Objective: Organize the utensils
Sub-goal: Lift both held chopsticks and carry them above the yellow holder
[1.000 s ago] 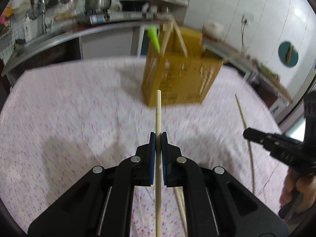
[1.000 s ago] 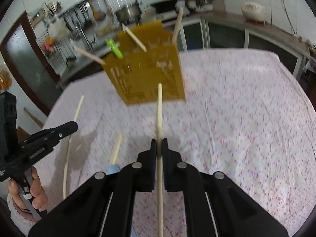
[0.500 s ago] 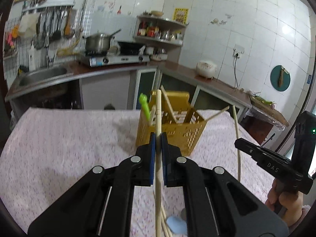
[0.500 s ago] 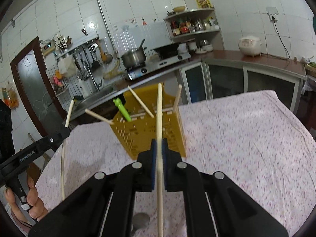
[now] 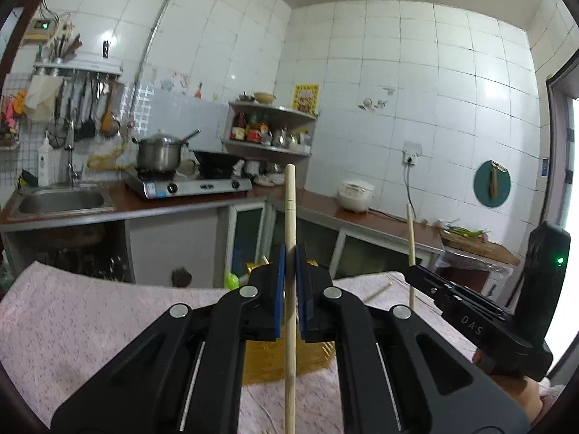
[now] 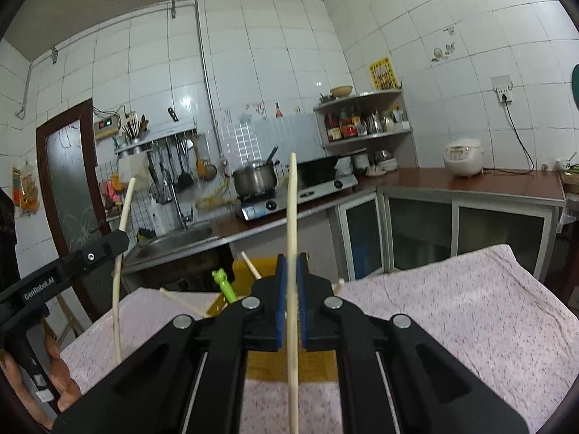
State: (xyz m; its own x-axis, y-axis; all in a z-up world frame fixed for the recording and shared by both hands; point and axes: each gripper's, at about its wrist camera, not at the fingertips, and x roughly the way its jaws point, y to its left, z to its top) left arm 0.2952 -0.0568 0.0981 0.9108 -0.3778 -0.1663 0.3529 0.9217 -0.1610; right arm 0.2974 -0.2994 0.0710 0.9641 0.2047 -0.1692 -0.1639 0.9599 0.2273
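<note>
Change since earlier frames: both claws have risen and tipped up from looking down at the cloth to nearly level; the yellow basket has dropped from mid-view to the lower edge, behind the claws.
Left claw [image 5: 289, 285]: clenched on a wooden chopstick [image 5: 290, 209], blue pads pressing its shaft on both sides.
Right claw [image 6: 291, 293]: clenched on a second, paler chopstick [image 6: 291, 199].
Long axis: each stick stands near upright, crossing its claw top to bottom, with one end above the pads and the other below.
Basket [image 6: 289, 365]: it sits on the pink cloth-covered worktop [image 6: 452, 311], ahead of and below both claws. It already holds several sticks and a green utensil [image 6: 224, 284], all leaning outward.
Key relation: your target opening lies forward and down from both lower stick ends. In the left view it sits almost straight ahead.
Nearer hand: cannot tell; both views place the basket about equally close.
Advice: carry each stick over the rim before lowering, and keep the axis upright so that the lower end clears the leaning sticks.
</note>
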